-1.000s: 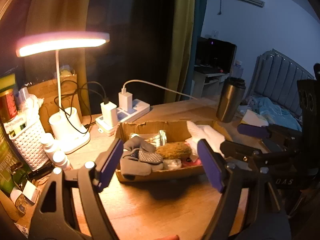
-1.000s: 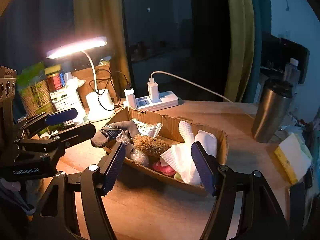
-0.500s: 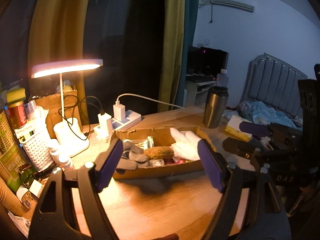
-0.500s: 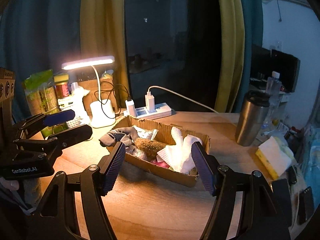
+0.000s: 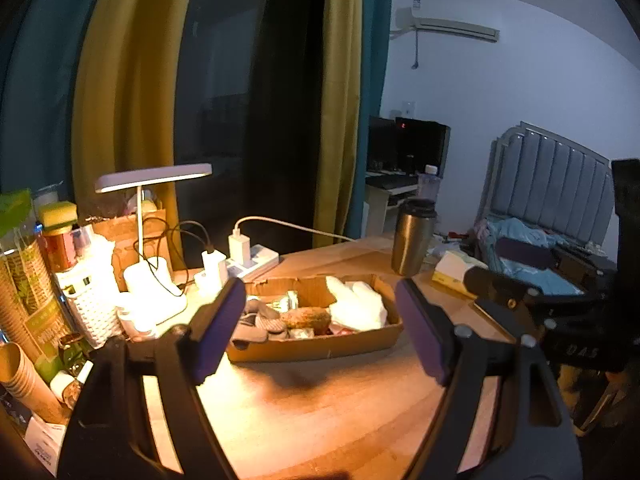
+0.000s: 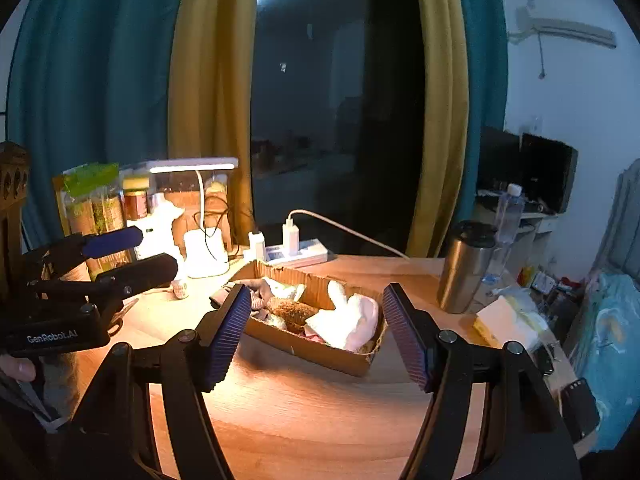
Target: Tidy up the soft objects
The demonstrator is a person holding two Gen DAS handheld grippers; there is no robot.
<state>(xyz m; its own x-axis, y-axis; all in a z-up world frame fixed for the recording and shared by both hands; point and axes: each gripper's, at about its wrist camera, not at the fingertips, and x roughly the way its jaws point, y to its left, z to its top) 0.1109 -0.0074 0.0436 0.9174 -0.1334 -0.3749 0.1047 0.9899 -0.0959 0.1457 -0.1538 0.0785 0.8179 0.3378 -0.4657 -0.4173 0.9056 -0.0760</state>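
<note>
Change since earlier frames: both grippers have drawn back and risen from the cardboard box (image 5: 320,346); the box looks smaller and more of the bare tabletop (image 5: 320,412) lies in front of it. The box and its contents have kept their places.
Left gripper (image 5: 320,332): jaws spread wide, nothing between the pads, touching nothing; it hangs in the air over the near part of the tabletop.
Right gripper (image 6: 316,330): jaws also wide apart and empty, clear of the box and of the tabletop.
Box position: mid-tabletop, nearer the far edge than the near one, just in front of the power strip (image 5: 256,260) and beside the lamp (image 5: 154,280) base.
Box long axis: runs left to right across the left wrist view; in the right wrist view it slants from far left to near right.
Contents: white cloth (image 6: 352,320) heaped at the right end, a brown fuzzy piece (image 5: 306,318) in the middle lying along the box's length, grey socks (image 5: 256,320) at the left end, one drooping over the left rim.
Metal tumbler (image 6: 464,266): upright near the tabletop's right edge, well apart from the box.
Tissue pack (image 6: 506,322): at the right edge, near the tumbler.
</note>
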